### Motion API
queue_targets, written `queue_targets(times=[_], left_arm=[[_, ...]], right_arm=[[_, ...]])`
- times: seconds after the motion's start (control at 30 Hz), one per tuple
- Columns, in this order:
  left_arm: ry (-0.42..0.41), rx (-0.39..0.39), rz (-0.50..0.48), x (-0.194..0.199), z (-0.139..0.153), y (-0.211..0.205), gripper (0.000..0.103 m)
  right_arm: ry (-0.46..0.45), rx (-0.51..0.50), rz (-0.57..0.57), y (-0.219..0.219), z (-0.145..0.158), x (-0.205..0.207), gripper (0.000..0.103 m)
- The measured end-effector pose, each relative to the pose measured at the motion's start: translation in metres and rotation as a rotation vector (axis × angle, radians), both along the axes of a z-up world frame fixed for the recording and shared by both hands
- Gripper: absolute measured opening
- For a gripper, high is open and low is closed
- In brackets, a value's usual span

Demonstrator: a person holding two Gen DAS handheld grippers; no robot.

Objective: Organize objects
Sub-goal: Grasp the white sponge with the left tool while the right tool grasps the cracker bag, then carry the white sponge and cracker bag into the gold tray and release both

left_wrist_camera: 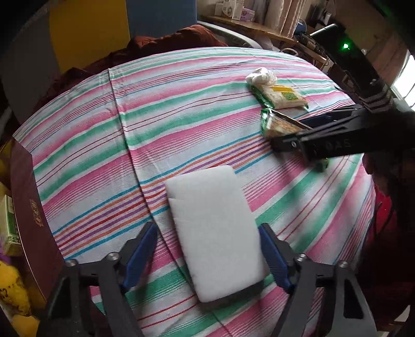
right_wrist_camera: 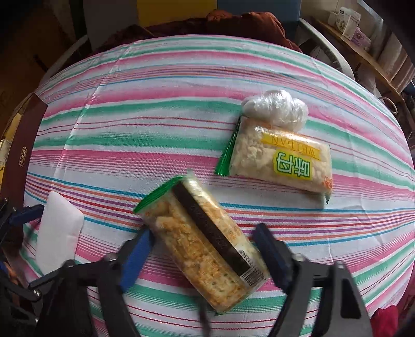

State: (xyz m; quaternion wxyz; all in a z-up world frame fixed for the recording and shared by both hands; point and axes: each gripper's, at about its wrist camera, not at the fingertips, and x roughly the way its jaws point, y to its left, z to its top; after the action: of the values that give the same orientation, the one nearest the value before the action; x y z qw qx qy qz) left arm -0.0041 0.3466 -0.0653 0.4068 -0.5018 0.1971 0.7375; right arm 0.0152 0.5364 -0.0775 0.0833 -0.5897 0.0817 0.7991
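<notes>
A white foam block (left_wrist_camera: pixel 215 228) lies on the striped tablecloth (left_wrist_camera: pixel 181 116) between the open fingers of my left gripper (left_wrist_camera: pixel 207 243); it also shows in the right wrist view (right_wrist_camera: pixel 58 230). A cracker packet with a dark band (right_wrist_camera: pixel 205 243) lies between the open fingers of my right gripper (right_wrist_camera: pixel 205 248); neither finger clearly presses it. A second snack packet with green characters (right_wrist_camera: pixel 282 160) lies beyond it, with a crumpled clear plastic bag (right_wrist_camera: pixel 275 110) at its far end. In the left wrist view my right gripper (left_wrist_camera: pixel 288 140) hangs over the cracker packet (left_wrist_camera: pixel 280 125).
A dark maroon box (left_wrist_camera: pixel 31 220) stands along the table's left edge, with yellow and green items beside it. A brown cloth (right_wrist_camera: pixel 233 23) lies behind the table. Shelves with boxes (right_wrist_camera: pixel 347 23) stand at the back right.
</notes>
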Motion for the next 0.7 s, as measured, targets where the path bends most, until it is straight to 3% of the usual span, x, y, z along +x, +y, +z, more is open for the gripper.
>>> queue_targets(times=[0.07, 0.17, 0.47, 0.7], left_arm=[[0.014, 0.006, -0.004, 0.003, 0.003, -0.001, 0.062], [0.013, 0.032, -0.005, 0.006, 0.004, 0.004, 0.059], [0.083, 0.181, 0.029, 0.018, 0.067, -0.036, 0.06], [0.224, 0.203, 0.154, 0.012, 0.105, -0.098, 0.062]], right_arm=[[0.002, 0.007, 0.007, -0.001, 0.001, 0.002, 0.052], [0.011, 0.008, 0.022, -0.003, 0.002, 0.005, 0.052], [0.081, -0.045, 0.005, -0.004, 0.012, 0.003, 0.052], [0.075, -0.073, 0.018, -0.015, 0.017, 0.006, 0.052]])
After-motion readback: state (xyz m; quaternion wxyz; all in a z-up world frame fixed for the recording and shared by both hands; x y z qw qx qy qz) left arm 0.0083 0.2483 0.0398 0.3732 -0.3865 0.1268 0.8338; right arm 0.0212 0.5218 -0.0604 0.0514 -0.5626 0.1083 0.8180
